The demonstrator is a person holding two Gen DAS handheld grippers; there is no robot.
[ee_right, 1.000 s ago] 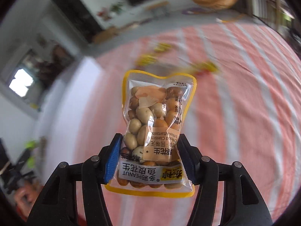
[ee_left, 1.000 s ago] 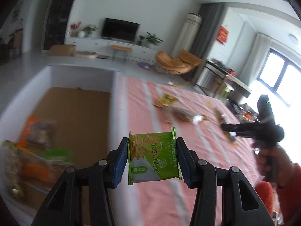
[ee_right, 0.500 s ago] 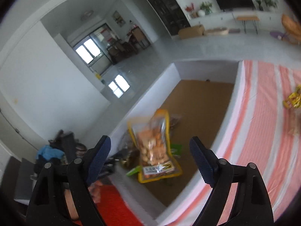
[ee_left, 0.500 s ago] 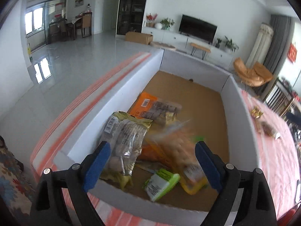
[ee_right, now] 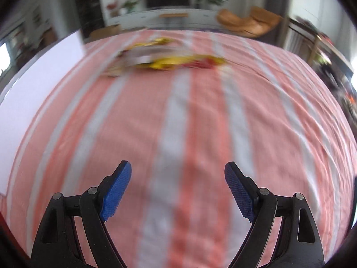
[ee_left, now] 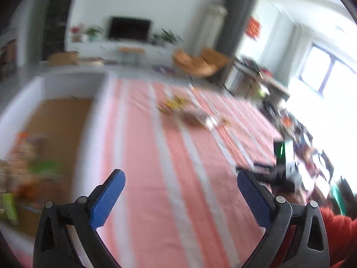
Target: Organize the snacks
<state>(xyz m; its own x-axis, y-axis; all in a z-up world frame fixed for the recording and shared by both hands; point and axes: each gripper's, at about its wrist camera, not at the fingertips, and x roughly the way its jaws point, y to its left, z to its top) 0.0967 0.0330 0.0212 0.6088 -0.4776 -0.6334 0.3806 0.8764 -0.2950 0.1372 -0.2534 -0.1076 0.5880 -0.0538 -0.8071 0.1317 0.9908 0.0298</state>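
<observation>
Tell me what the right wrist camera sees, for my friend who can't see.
The right gripper is open and empty above a pink-and-white striped cloth. Farther away, blurry yellow snack packets lie on the cloth, with a living room behind.

Box left of cloth; snacks in box, packets on cloth beyond.

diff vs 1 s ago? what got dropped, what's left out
Both claws let go. The left claw released the green cracker pack and the right claw the peanut bag, both over the box; their jaws have just been opening and are now empty. Both views have swung back to the striped cloth. Unchanged: the loose snacks lie at its far end.
</observation>
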